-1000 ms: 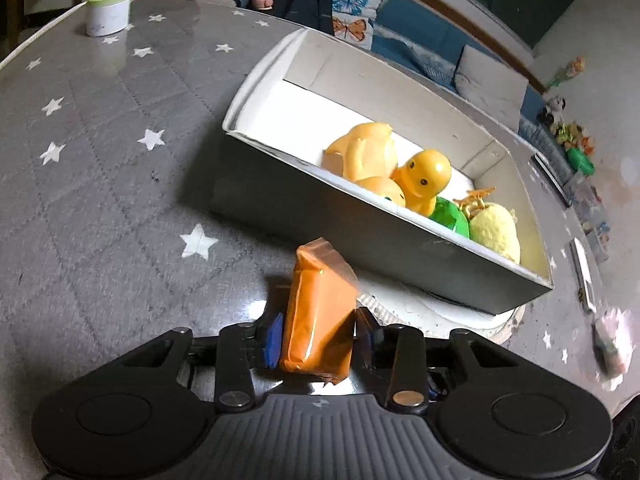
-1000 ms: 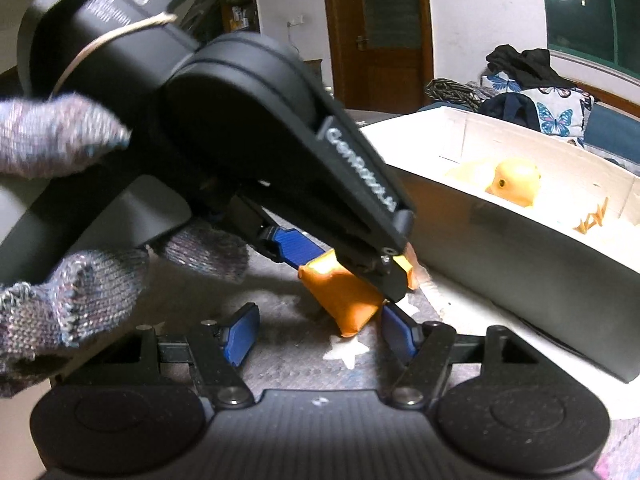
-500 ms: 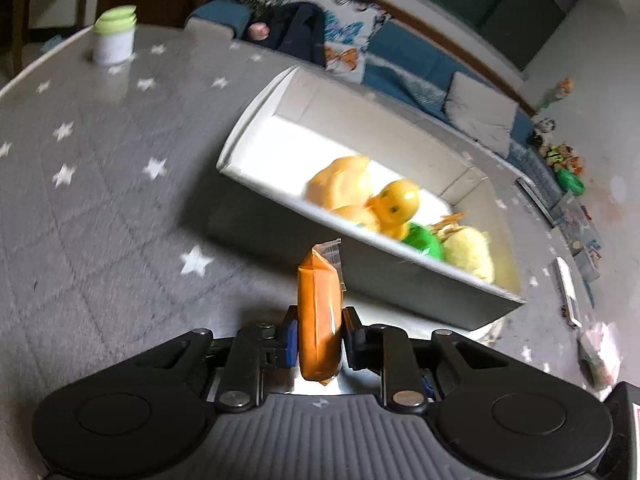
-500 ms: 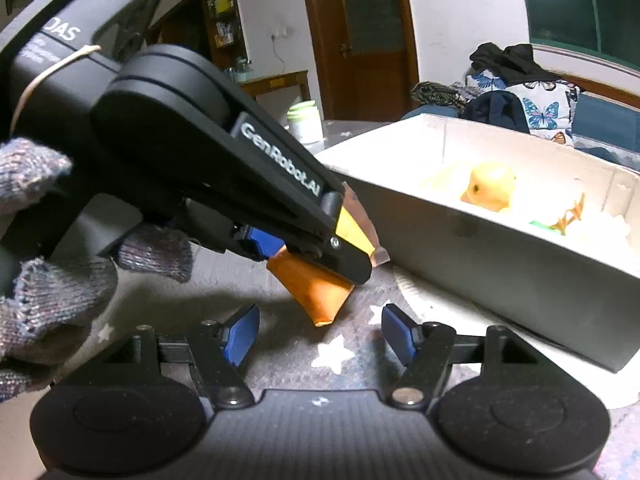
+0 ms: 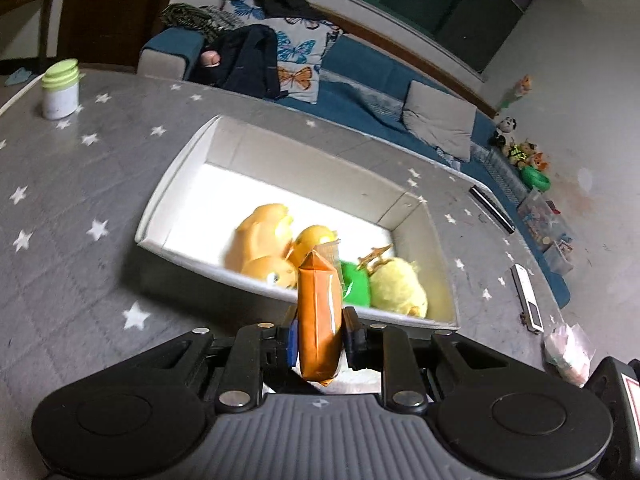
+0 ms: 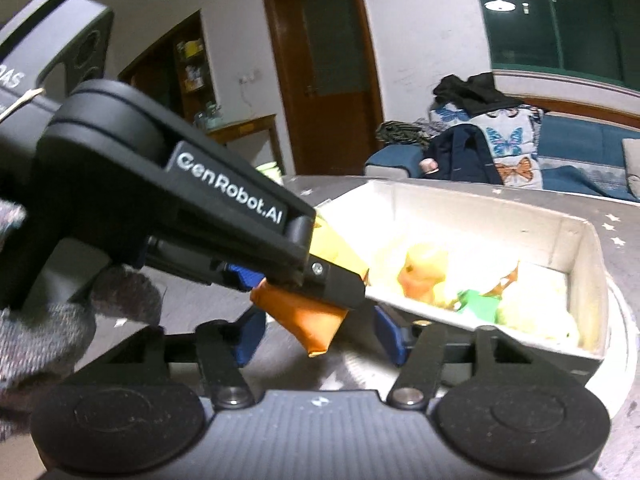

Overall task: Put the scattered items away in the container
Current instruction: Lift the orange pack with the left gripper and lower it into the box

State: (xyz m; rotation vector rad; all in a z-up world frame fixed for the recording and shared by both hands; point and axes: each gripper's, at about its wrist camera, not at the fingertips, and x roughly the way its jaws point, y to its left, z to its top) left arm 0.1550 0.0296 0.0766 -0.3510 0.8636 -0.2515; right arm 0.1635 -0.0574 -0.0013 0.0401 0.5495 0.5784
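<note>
My left gripper [image 5: 319, 340] is shut on an orange snack packet [image 5: 320, 316] and holds it in the air just in front of the near wall of the white box [image 5: 188, 152]. The box holds yellow duck toys [image 5: 264, 236], a green toy [image 5: 354, 284] and a yellow plush [image 5: 396, 286]. In the right wrist view the left gripper's body [image 6: 224, 208] crosses the frame with the orange packet [image 6: 308, 320] beside the white box [image 6: 576, 248]. My right gripper [image 6: 316, 338] is open and empty below the packet.
A white jar with a green lid [image 5: 61, 88] stands at the table's far left. A remote [image 5: 528, 298], a dark bar [image 5: 491, 208] and a plastic bag [image 5: 568, 350] lie to the right of the box. A sofa [image 5: 360, 68] stands behind the table.
My left gripper has lifted the orange packet off the table and carried it up towards the box. The right gripper has stayed open and risen with it.
</note>
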